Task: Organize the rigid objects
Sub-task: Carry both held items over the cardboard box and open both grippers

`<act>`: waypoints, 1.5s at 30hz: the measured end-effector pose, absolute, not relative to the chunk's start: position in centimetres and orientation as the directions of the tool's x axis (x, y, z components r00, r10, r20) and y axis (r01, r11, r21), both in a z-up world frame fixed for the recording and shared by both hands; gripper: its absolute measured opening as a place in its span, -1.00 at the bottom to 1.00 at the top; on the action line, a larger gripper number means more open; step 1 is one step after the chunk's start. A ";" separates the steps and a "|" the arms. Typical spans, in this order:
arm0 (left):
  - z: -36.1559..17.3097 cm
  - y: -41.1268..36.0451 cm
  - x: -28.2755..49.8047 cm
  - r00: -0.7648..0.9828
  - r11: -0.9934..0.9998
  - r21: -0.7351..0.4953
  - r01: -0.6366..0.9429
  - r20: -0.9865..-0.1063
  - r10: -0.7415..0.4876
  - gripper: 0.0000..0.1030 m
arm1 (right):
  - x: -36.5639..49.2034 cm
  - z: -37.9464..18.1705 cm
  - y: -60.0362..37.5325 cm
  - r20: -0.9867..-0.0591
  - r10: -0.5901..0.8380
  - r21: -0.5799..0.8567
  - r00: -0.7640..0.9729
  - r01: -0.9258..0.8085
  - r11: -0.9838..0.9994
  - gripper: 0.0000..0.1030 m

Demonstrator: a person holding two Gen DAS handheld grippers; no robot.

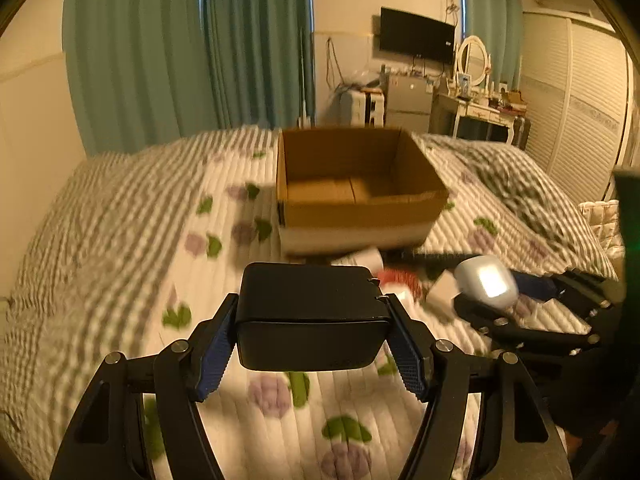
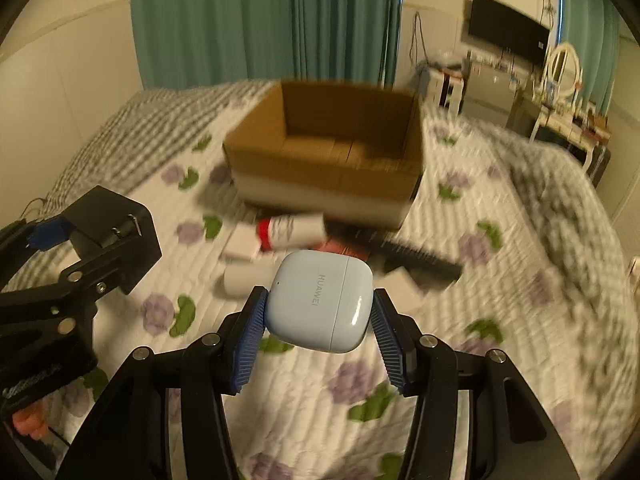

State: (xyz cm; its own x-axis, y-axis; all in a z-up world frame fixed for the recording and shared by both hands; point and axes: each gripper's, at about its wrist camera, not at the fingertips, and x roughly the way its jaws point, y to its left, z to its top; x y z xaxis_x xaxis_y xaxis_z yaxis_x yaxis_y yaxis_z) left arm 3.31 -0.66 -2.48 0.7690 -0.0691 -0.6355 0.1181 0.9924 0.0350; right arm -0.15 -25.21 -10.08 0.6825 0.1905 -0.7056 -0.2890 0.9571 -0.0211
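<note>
While both loads hang over the bed [image 2: 520, 240]: left hand-held gripper [image 1: 310, 342] pinching black charger [image 1: 310, 312], right hand-held gripper [image 2: 320, 320] clamping blue earbud case [image 2: 320, 300], probably bound for cardboard box [image 2: 320, 184] mid-bed; clutter waiting at its near edge.

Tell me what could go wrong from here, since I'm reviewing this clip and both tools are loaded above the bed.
1. The right tool pinches the smooth, rounded earbud case only at its sides; it could slip out.
2. The left tool holds the black charger, whose prongs could catch on the rim of the cardboard box.
3. Both tools sit close together, so they might collide heading for the same box.
</note>
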 end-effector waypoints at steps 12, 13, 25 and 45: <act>4.5 -0.9 10.7 0.821 0.991 0.032 0.130 -0.564 -0.089 0.38 | 6.4 1.2 -26.8 -0.587 0.254 -0.038 0.768 -0.340 0.940 0.01; 5.1 -0.9 11.7 0.824 0.991 0.033 0.126 -0.560 -0.087 0.38 | 7.4 2.0 -26.8 -0.578 0.261 -0.037 0.773 -0.345 0.938 0.01; 4.6 -2.2 24.6 0.826 0.988 0.043 0.145 -0.556 -0.097 0.32 | 20.6 3.4 -25.7 -0.598 0.260 -0.047 0.758 -0.356 0.933 0.01; -6.0 -5.1 32.0 0.696 0.969 0.089 0.230 -0.711 -0.099 0.32 | 30.3 -8.5 -26.0 -0.730 0.294 0.064 0.617 -0.367 0.928 0.37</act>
